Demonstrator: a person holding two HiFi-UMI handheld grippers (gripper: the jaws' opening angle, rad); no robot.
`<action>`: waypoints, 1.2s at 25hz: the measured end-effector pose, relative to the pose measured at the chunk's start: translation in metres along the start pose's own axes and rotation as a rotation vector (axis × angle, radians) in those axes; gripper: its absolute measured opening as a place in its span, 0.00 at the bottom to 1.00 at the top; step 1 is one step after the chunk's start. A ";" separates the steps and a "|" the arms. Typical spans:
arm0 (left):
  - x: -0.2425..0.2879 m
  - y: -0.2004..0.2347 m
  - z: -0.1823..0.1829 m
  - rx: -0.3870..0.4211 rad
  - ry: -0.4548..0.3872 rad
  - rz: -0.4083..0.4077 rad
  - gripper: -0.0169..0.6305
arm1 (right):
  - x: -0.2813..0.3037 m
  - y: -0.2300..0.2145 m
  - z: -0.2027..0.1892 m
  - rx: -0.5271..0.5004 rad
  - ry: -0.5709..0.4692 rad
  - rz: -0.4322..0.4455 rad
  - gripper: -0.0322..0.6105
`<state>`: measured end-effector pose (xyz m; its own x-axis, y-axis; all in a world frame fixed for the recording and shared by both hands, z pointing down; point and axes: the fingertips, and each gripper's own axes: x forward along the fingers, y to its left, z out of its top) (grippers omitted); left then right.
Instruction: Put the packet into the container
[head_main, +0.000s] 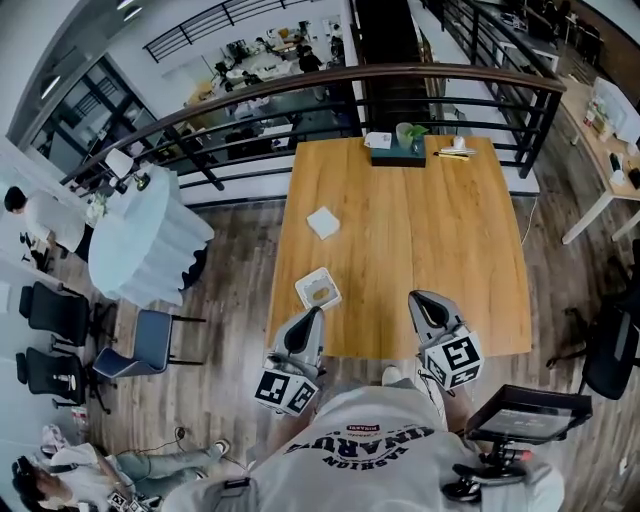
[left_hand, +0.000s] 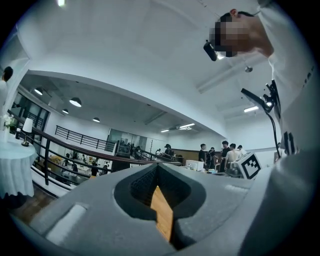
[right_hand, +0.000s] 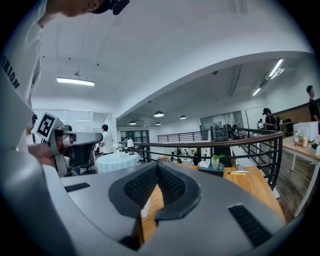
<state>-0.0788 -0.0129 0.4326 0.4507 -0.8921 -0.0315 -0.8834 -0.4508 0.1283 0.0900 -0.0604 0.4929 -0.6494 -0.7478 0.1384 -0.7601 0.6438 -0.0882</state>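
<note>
- The left tool (head_main: 313, 316) has its jaws pressed together with nothing between them; in the left gripper view (left_hand: 156, 169) the dark pads meet at the tip, and only a strip of wood shows through the hollow behind them.
- The right tool (head_main: 421, 299) is also closed and empty; in the right gripper view (right_hand: 157, 167) its ribbed pads meet at the front.
- Both tools sit over the near edge of the wooden surface (head_main: 430, 230), each with its marker cube towards the person, the left cube (head_main: 286, 390) and the right cube (head_main: 454, 361).
- The packet (head_main: 323, 222), a flat white square, lies on the surface left of centre, well apart from both tools.
- The container (head_main: 318, 289) sits nearer the person than the packet and apart from it, with something brownish inside; the left tool's tip is just on its near side.
- At the far edge of the surface stands a cup with a green plant (head_main: 405, 133) among small desk items.
- A dark railing (head_main: 330, 80) curves behind the surface, and a round table with a white cloth (head_main: 140, 240) stands to the left.
</note>
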 end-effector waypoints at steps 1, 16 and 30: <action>0.001 -0.001 0.002 -0.003 -0.003 0.002 0.04 | 0.001 -0.002 0.000 -0.003 0.003 0.003 0.06; 0.051 0.026 -0.002 -0.001 -0.002 -0.021 0.04 | 0.043 -0.030 0.008 -0.014 0.021 -0.004 0.06; 0.064 0.099 0.009 -0.007 0.002 -0.097 0.04 | 0.096 0.002 0.042 -0.041 0.006 -0.073 0.06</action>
<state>-0.1389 -0.1154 0.4341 0.5345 -0.8441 -0.0424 -0.8345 -0.5351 0.1315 0.0253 -0.1372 0.4648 -0.5920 -0.7920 0.1492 -0.8038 0.5938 -0.0370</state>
